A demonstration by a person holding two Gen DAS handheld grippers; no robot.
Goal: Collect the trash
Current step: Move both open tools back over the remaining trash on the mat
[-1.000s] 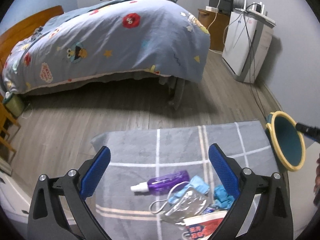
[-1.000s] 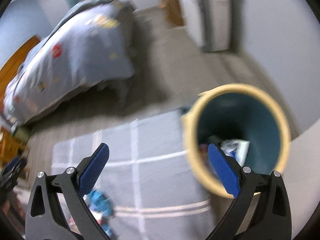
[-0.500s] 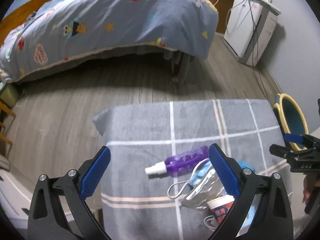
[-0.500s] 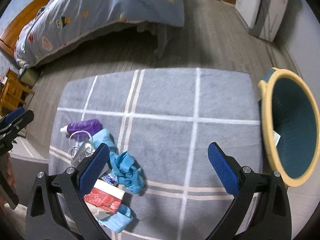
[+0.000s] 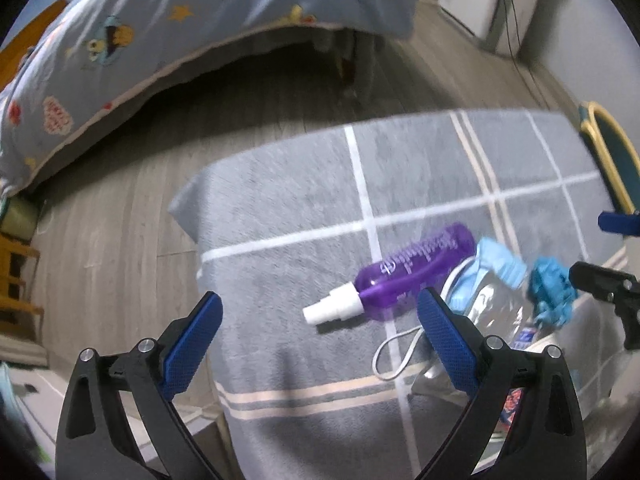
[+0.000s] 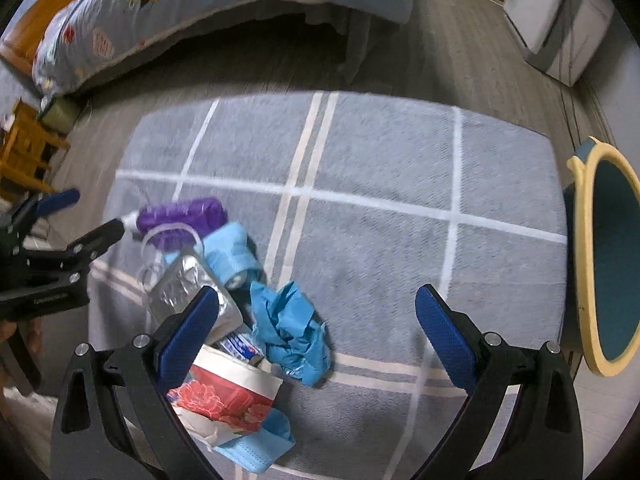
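On the grey carpet with white and beige lines (image 6: 380, 184) a small heap of trash lay at the lower left of the right wrist view. There was a purple plastic spray bottle with a white nozzle (image 5: 404, 276), a light blue face mask (image 6: 232, 252), a silver foil wrapper (image 6: 188, 288), a crumpled blue tissue (image 6: 288, 324) and a red and white paper cup with flowers (image 6: 228, 392). The left gripper (image 5: 320, 332) was wide open above the carpet, and the bottle's nozzle lay between its blue fingers (image 5: 440, 328). The right gripper (image 6: 316, 328) was also wide open, empty, over the tissue. The teal waste bin with a yellow rim (image 6: 580, 264) stood at the right edge, beside the carpet. A bed with a blue patterned cover (image 6: 200, 8) filled the top.
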